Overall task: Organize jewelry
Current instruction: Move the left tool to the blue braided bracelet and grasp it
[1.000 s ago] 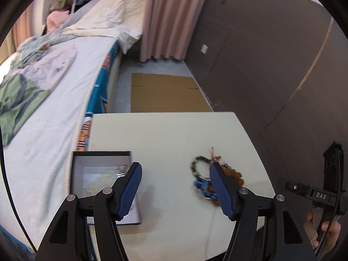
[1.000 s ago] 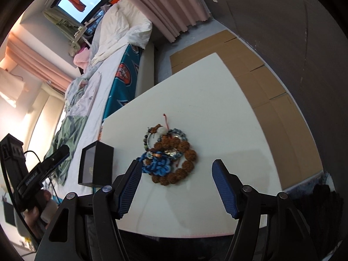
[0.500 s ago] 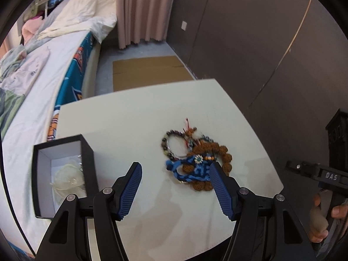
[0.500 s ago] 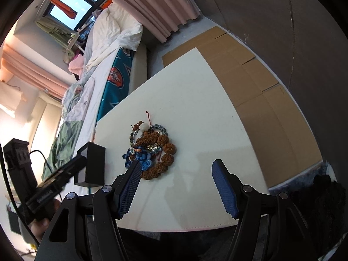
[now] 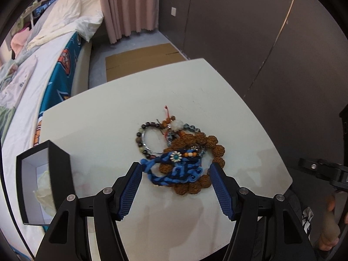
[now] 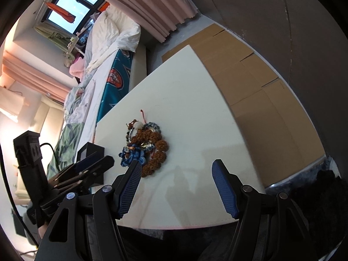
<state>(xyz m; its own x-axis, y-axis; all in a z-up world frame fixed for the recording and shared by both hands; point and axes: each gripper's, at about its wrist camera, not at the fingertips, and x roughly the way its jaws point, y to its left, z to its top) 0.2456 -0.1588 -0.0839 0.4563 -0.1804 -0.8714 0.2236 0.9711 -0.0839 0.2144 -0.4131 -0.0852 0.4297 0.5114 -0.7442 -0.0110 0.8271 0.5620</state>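
A tangled pile of jewelry lies mid-table: a blue braided cord bracelet [image 5: 174,173] with a small flower charm, a brown seed-bead bracelet [image 5: 208,150] and a dark bead bracelet with a metal ring [image 5: 148,139]. The pile also shows in the right wrist view [image 6: 144,150]. An open black box [image 5: 41,182] with a white lining stands at the table's left; something pale lies inside it. My left gripper [image 5: 176,171] is open, just above the near side of the pile, its blue pads flanking the blue cord. My right gripper [image 6: 177,174] is open and empty, to the right of the pile.
The white table [image 5: 121,117] sits beside a bed [image 5: 26,80] on the left. A dark wall [image 5: 271,32] runs along the right. Flattened cardboard [image 5: 139,56] lies on the floor beyond the table. The right gripper's body [image 5: 324,169] shows at the table's right edge.
My left gripper has swung right from the box and closed in on the pile, now framing the blue cord. My right gripper has drawn back a little.
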